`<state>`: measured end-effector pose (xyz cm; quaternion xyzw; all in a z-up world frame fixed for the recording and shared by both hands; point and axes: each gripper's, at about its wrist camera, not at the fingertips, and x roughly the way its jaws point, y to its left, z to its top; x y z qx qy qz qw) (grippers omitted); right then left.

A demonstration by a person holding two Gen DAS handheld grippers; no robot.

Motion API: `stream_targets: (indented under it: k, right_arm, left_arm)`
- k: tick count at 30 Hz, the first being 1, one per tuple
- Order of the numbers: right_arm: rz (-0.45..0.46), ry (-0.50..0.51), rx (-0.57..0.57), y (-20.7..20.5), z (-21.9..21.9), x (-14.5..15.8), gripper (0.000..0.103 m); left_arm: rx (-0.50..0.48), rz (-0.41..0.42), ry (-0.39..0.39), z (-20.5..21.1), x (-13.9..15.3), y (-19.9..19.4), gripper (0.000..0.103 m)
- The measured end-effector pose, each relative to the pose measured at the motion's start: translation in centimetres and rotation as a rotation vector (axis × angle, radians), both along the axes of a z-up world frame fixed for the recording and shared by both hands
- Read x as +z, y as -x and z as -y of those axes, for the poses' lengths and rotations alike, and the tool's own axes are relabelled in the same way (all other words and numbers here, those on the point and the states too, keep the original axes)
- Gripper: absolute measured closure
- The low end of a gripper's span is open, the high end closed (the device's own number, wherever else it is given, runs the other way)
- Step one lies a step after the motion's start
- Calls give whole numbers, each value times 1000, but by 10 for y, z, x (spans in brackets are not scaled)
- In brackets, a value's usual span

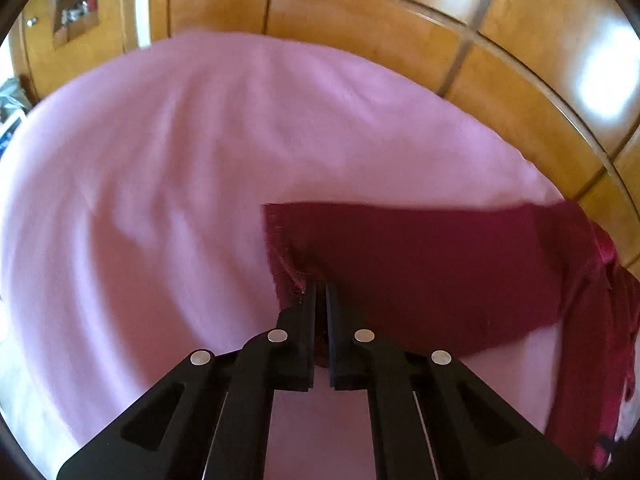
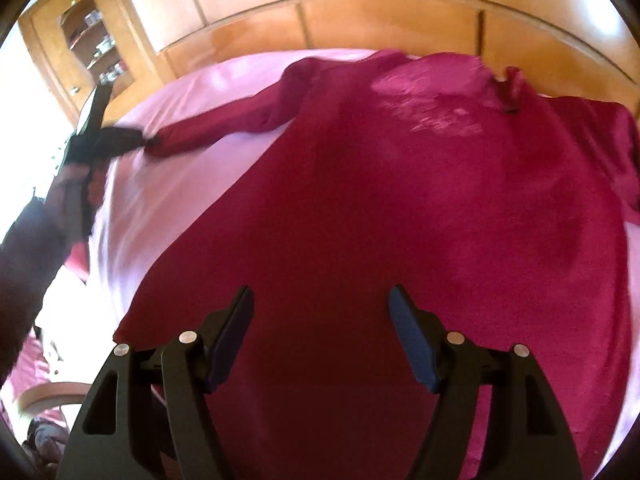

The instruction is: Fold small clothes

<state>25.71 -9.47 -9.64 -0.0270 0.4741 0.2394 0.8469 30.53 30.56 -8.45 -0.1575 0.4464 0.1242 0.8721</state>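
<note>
The sleeve cuff (image 1: 292, 272) is clamped by the closed left gripper (image 1: 320, 292), presumably for folding inward; the right gripper (image 2: 320, 308) is held wide open, empty, above the garment (image 2: 400, 200).

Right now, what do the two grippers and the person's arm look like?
Both the left gripper and the right gripper are matte black plastic with triangular cut-outs and round silver pins at the pivots. The right one's fingers carry dark bluish pads. The person's left hand emerges from a dark sleeve. No cables show.
</note>
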Motion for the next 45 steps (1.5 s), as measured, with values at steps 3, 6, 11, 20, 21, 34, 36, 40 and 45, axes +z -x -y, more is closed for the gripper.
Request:
stream_targets:
  k: [3, 6, 11, 20, 21, 34, 36, 40, 45]
  right_arm:
    - [-14, -7, 39, 4, -11, -6, 32]
    - [-36, -11, 42, 3, -17, -16, 31]
    - [-25, -12, 26, 5, -19, -28, 25]
    - [8, 25, 41, 9, -24, -30, 16]
    - [13, 27, 44, 10, -25, -30, 15]
    - [69, 8, -62, 18, 15, 4, 14]
    - [79, 15, -134, 20, 40, 8, 14]
    - [68, 23, -261, 23, 82, 7, 14]
    - [26, 11, -333, 31, 110, -4, 14]
  left_arm:
    - [100, 21, -83, -26, 20, -19, 102]
    - [202, 50, -157, -54, 44, -38, 102]
    - [226, 54, -343, -61, 60, -70, 102]
    - [220, -31, -273, -52, 23, -90, 95]
    - [199, -12, -266, -47, 26, -82, 83]
    - [-569, 37, 298, 133, 11, 91, 71]
    - [-630, 9, 333, 156, 1, 107, 71]
    - [-701, -40, 368, 187, -16, 128, 71]
    - [-707, -29, 250, 192, -16, 129, 97]
